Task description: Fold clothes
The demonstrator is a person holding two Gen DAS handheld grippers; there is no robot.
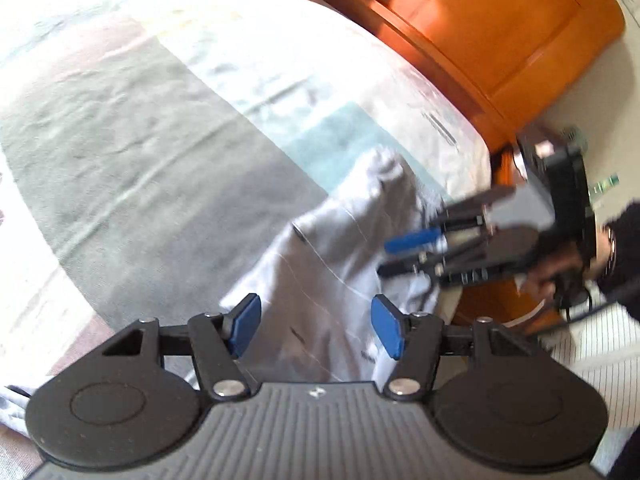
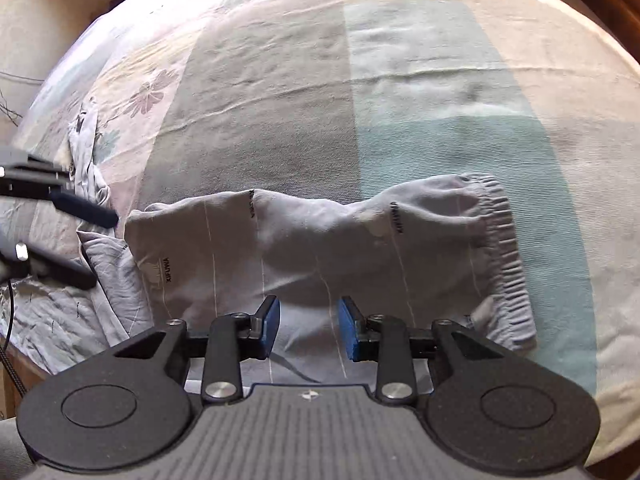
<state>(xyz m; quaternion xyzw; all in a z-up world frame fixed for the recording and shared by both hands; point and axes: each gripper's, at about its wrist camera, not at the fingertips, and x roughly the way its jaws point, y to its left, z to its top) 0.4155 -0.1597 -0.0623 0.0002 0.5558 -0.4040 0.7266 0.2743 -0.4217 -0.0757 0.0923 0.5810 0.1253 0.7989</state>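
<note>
Trousers [image 2: 320, 256], grey, lie flat at 12 o'clock just ahead of my right gripper [image 2: 308, 328], waistband at 3; both grippers, left gripper [image 1: 316, 326] included, open, empty. Patchwork bedsheet [image 2: 304, 80]; wooden headboard [image 1: 500, 28] behind.

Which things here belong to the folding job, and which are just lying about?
Job:
- grey trousers, laid across the bed
- left gripper, jaws open
- right gripper, jaws open

Lying about:
- crumpled grey garment at the bed's edge
- patchwork bedsheet
- wooden headboard
</note>
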